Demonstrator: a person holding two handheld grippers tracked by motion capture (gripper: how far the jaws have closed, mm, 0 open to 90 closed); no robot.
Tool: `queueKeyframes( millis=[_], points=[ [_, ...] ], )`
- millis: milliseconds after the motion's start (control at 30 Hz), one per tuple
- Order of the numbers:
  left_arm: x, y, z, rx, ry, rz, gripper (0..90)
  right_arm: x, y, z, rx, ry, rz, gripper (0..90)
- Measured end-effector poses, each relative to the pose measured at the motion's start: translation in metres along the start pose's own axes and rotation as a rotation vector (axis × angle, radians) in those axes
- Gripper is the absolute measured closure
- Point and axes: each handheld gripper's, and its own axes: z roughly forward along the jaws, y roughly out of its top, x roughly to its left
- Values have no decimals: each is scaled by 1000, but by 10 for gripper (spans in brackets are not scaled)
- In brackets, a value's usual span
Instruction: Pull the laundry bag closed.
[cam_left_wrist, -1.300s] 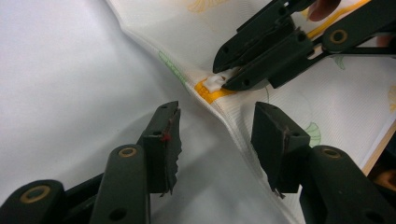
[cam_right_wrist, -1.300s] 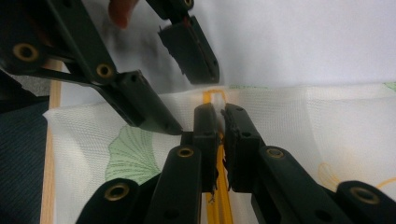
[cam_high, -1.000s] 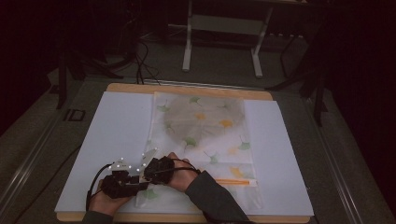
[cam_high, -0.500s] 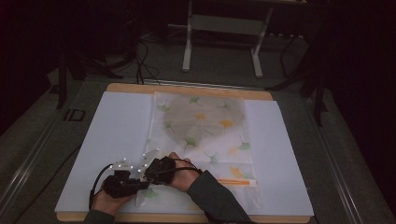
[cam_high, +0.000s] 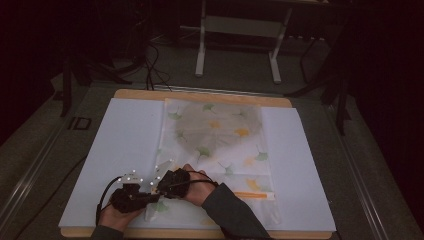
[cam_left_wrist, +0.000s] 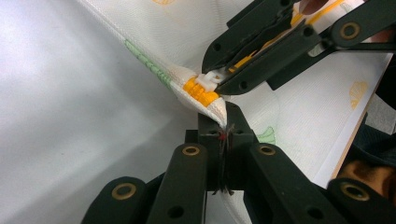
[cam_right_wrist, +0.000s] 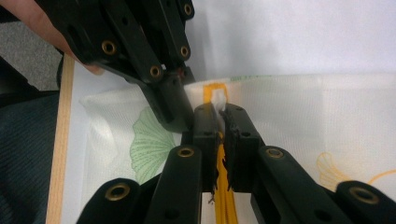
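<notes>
Both sets of fingers closed: my left gripper (cam_left_wrist: 223, 122) just clamped the mesh zip bag's (cam_high: 220, 135) corner, my right gripper (cam_right_wrist: 219, 119) holds the white zipper pull (cam_right_wrist: 218, 99); next, draw the pull along the orange zipper (cam_left_wrist: 200, 91).

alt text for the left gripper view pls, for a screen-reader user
The left gripper has just closed its black jaws on the corner of a white mesh bag printed with leaves, beside the end of its orange zipper. Above, the right gripper is shut on the white zipper pull, over a white table cover.
</notes>
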Motion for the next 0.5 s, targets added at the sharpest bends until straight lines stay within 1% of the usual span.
queueKeyframes(
  millis=[233, 500],
  points=[
    [0, 0, -1, -11, -9, 0, 887, -1, -5, 3, 9, 6, 9, 851],
    [-1, 0, -1, -6, -4, 2, 887, -1, -7, 5, 17, 4, 8, 853]
  ],
)
